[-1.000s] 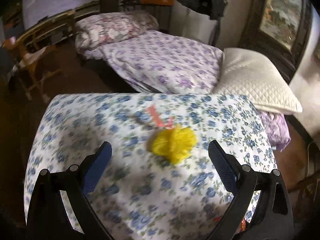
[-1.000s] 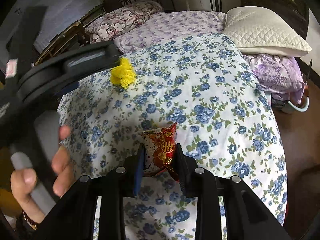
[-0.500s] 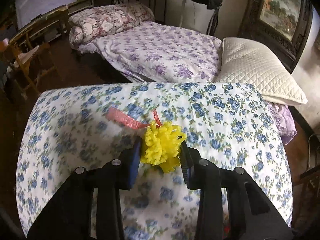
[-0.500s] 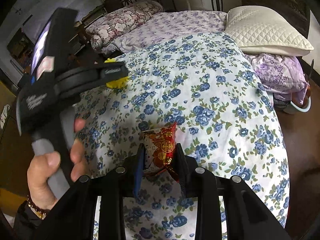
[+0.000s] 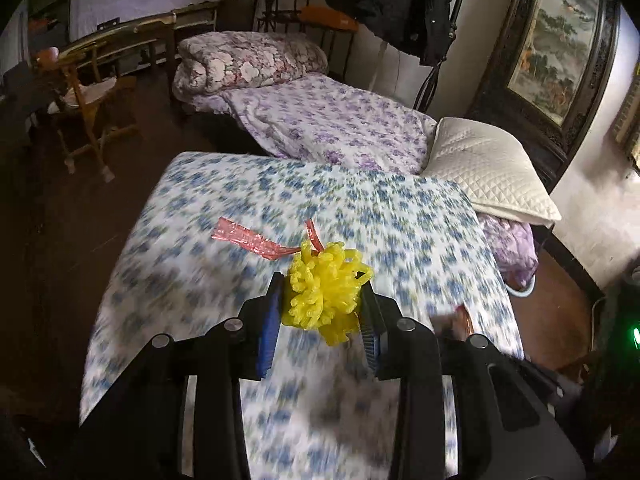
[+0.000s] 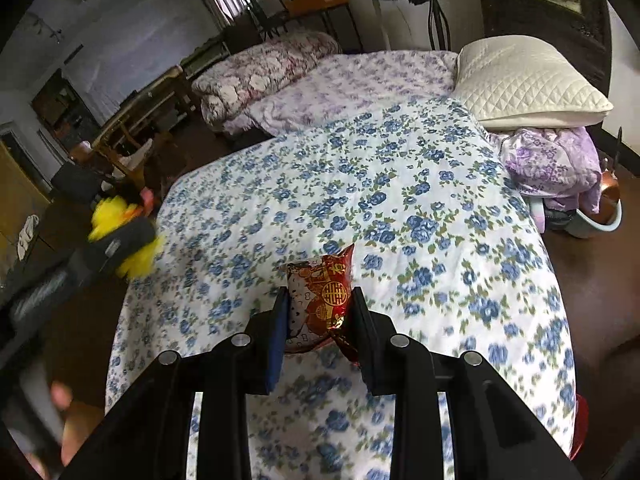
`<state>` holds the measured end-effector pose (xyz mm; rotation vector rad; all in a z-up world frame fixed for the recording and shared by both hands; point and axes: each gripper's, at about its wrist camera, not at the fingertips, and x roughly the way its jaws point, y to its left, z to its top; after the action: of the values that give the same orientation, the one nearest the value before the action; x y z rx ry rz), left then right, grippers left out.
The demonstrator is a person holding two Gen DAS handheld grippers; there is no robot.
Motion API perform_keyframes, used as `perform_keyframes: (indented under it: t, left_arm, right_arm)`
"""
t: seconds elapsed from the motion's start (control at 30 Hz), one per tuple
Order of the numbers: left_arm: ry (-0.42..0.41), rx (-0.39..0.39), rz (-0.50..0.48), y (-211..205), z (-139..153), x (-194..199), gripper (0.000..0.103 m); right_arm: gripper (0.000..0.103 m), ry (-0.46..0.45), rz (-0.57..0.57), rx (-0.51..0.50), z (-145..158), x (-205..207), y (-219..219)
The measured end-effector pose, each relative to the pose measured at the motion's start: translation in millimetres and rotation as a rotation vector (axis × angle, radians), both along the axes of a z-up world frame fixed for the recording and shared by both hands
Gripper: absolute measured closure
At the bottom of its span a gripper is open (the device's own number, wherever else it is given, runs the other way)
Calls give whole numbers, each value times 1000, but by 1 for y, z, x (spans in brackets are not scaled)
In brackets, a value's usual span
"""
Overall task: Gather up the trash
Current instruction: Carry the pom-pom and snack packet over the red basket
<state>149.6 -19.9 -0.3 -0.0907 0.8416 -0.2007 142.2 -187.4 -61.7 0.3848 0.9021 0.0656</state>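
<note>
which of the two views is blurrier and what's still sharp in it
Left wrist view is blurrier: the blue-flowered cover smears into streaks, while the left claw and the yellow pompom it grips stay crisp. Right wrist view: the print is sharp at mid-frame and softens toward the lower edge; the red snack packet in the right claw is clear. Both views bend at the edges, with dark corners.

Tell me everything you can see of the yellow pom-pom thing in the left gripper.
The yellow pom-pom is a fluffy ball of bright, curly plastic-looking strips with a crinkled pink ribbon sticking out behind it. The left gripper is shut on it, blue pads pressing both sides, holding it off the blue-flowered bedspread. From the right wrist view it shows as a blurred yellow tuft past the bed's left edge. Nothing else touches it.
</note>
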Motion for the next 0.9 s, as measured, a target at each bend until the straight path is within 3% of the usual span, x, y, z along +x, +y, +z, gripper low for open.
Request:
perform_keyframes:
  t: [0.13,0.4,0.63,0.9]
  left_arm:
    - [-12,22,-12,8,13,-39,67]
    - [-64,21,-66,-7,38,-90,67]
    - [-89,23,-160,-59,47,-122,67]
    - [-56,42,-330,-153,29,-159,67]
  right_arm:
    - [73,-46,-10,35,19,-30,0]
    - [73,-101,-29,-4,49,-90,-13]
    - [73,-127,-51,-37,62,-144,-47]
    - [73,-100,-138,-85,54,-220,-122]
